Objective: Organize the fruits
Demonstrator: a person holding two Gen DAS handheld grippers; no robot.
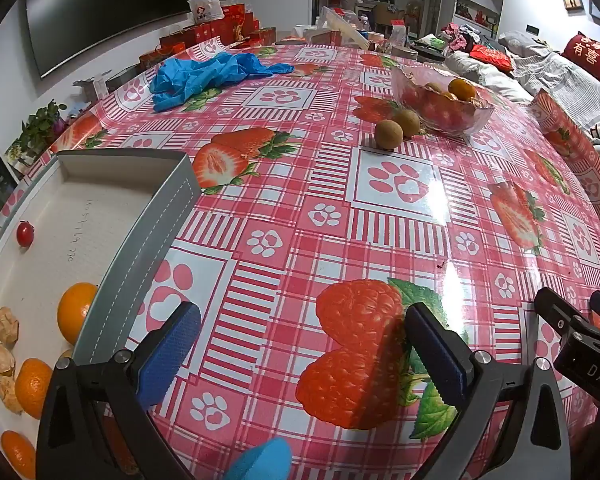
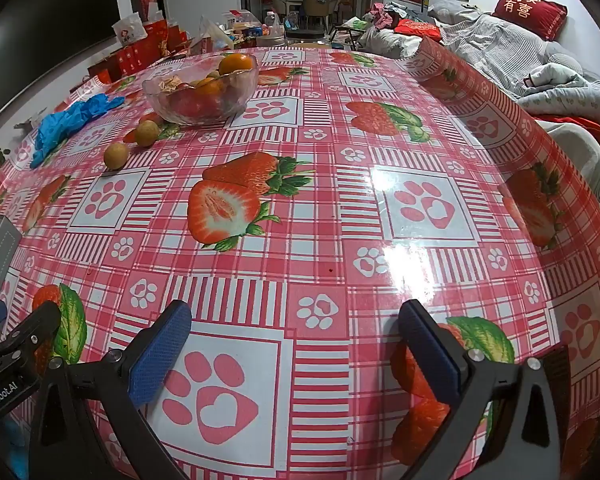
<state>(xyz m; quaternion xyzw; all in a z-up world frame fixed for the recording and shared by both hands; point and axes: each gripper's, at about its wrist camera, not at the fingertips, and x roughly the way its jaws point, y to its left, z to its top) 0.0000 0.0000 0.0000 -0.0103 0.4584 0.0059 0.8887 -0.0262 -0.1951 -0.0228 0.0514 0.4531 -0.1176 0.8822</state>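
Both grippers hang low over the near edge of the tablecloth (image 2: 340,208), the left gripper (image 1: 300,348) and right gripper (image 2: 296,344) each with jaws spread wide and nothing between them. Fruit lies split: oranges (image 1: 76,310), a cherry tomato (image 1: 25,233) and husked fruits (image 1: 2,358) sit in the grey tray (image 1: 148,240) at near left, while two kiwis (image 1: 389,134) rest just beside the glass bowl (image 1: 440,114) far across. Judging by this, no fruit is in hand; the next move calls for a long reach toward the loose kiwis.
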